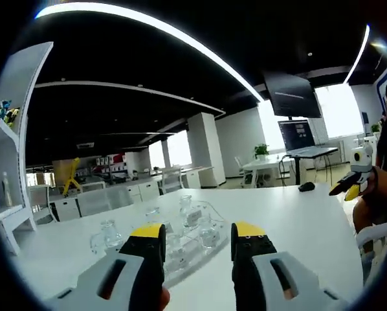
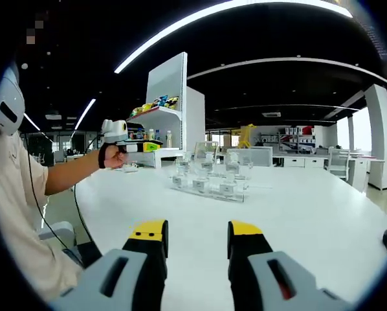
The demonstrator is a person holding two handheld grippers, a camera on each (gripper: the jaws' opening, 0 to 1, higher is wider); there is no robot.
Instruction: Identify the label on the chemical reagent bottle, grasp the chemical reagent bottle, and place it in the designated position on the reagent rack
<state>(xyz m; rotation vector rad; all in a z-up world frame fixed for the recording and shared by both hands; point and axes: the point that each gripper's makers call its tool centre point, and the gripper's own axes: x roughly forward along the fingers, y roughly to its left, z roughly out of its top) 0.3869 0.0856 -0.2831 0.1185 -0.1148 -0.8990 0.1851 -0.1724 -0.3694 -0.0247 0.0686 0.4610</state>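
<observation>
Left gripper view: the left hand-held gripper [image 1: 198,241] rises from the bottom of the frame, yellow-tipped jaws parted with nothing between them. Just beyond the tips, low and centre-left, sits the clear rack [image 1: 200,249] on the white counter [image 1: 290,220], with several small glass bottles [image 1: 185,206] standing in it. Labels are too small to read. At the right edge, mid-height, the right hand-held gripper [image 1: 350,188] hangs above the counter, held by a hand; I cannot tell from here how its jaws stand. A dark mouse [image 1: 306,186] lies on the counter near it, and a white shelf unit [image 1: 12,129] stands at the far left.

Right gripper view: the right hand-held gripper [image 2: 198,238] comes up from the bottom, jaws apart and empty, over bare counter [image 2: 297,207]. The rack [image 2: 210,184] with its bottles [image 2: 227,186] sits in the middle of the frame, well beyond the tips. At left, mid-height, a person's hand [image 2: 112,155] holds the left hand-held gripper [image 2: 151,147] out over the counter edge, in front of the shelf unit [image 2: 167,91].
</observation>
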